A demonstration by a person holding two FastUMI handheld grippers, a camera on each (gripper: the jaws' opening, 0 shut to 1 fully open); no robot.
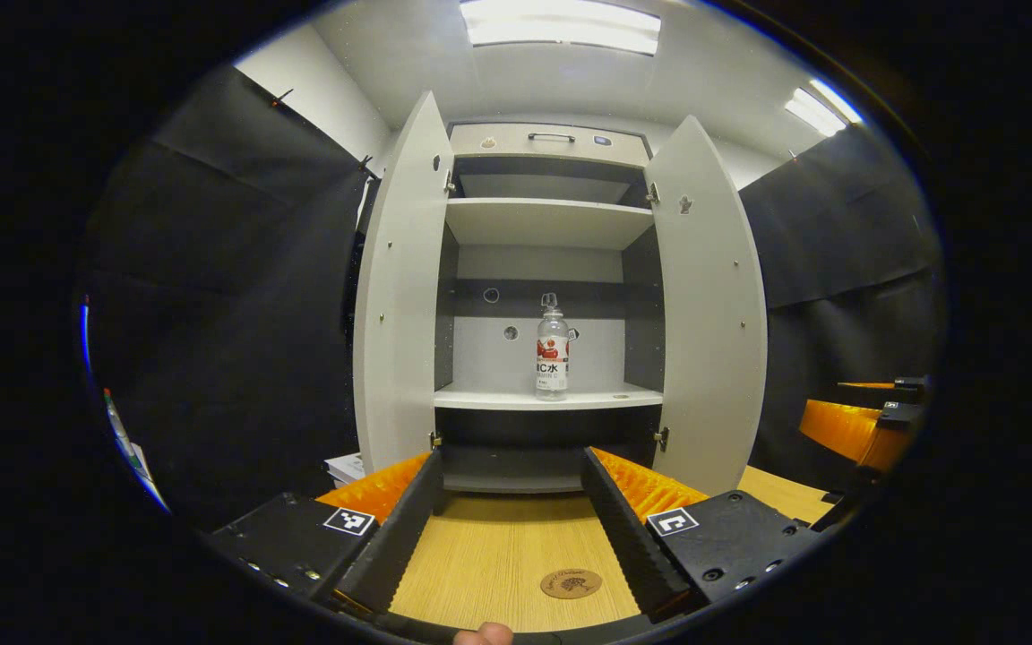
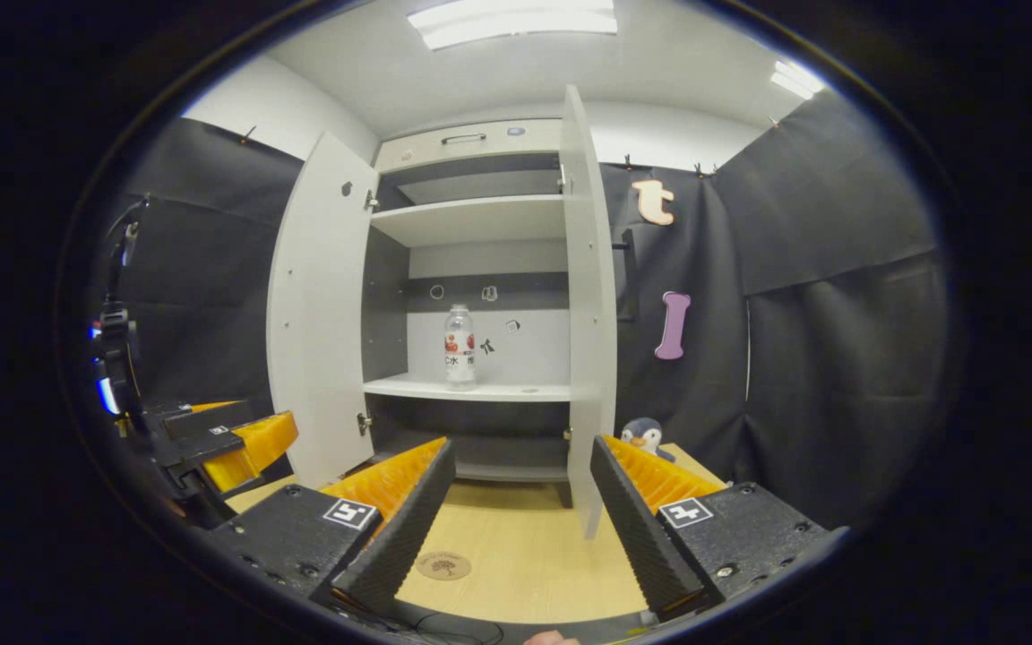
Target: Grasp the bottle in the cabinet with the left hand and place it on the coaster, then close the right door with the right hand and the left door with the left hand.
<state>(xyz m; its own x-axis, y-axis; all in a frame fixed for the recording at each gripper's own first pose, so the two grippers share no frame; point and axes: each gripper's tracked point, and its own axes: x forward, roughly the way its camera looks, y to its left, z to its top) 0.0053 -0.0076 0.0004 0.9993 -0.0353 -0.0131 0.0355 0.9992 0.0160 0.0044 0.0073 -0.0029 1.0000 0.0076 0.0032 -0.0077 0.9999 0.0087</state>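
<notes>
A clear bottle (image 1: 552, 351) with a red and white label stands upright on the cabinet's lower shelf (image 1: 498, 399); the right gripper view has the bottle (image 2: 460, 346) too. Both cabinet doors hang open: the left door (image 1: 401, 296) and the right door (image 1: 713, 305). A round brown coaster (image 1: 571, 584) lies on the wooden table, between my left gripper's fingers in the picture. My left gripper (image 1: 509, 466) is open and holds nothing, well short of the cabinet. My right gripper (image 2: 520, 452) is open and holds nothing, with the right door's edge (image 2: 589, 296) straight ahead and the coaster (image 2: 443, 565) below.
The wooden table (image 1: 489, 555) runs up to the cabinet's foot. A penguin toy (image 2: 646, 436) sits on the table right of the right door. Black cloth walls close both sides. The other gripper (image 1: 865, 421) shows at the right of the left gripper view. A white upper shelf (image 1: 545, 220) is bare.
</notes>
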